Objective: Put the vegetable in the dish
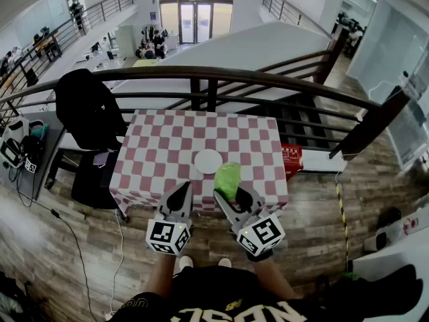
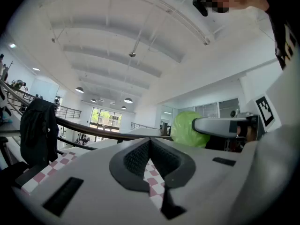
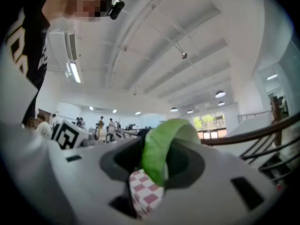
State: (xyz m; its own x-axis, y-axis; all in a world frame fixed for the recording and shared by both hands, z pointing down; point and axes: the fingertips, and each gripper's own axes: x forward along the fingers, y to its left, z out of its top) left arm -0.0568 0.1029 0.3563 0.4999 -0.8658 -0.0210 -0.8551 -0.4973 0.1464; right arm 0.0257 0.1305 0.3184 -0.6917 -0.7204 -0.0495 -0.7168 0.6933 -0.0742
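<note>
So the biggest thing here is the table with the red-and-white checkered cloth (image 1: 161, 146), pushed up against a dark curved metal railing (image 1: 201, 76), and the person is standing at its near edge with both tools out over the cloth. The left gripper (image 1: 182, 188) has its jaws pressed together on nothing, you just see checkered cloth through the little gap below the pads, so it's only hanging there near the near edge. The right gripper (image 1: 233, 194) is the one doing the work: its jaws stand fairly wide and are pinching the crinkly light-green leafy vegetable (image 1: 228, 178), which sticks up and forward out of the pads, so its long axis runs roughly along the jaws and away from the person. The round white flat dish (image 1: 208, 160) sits on the cloth about midway along the table's near edge, a bit in from it, and it's bare. What matters for the drop, I reckon: the dish is just ahead of the veg and a touch to the left, and from the head view the leaf's far tip comes right beside the dish's right rim. Can't tell how high above the cloth it is. The left tool is about as near the dish, but my guess is the right one just needs a small nudge forward-left before letting go.
</note>
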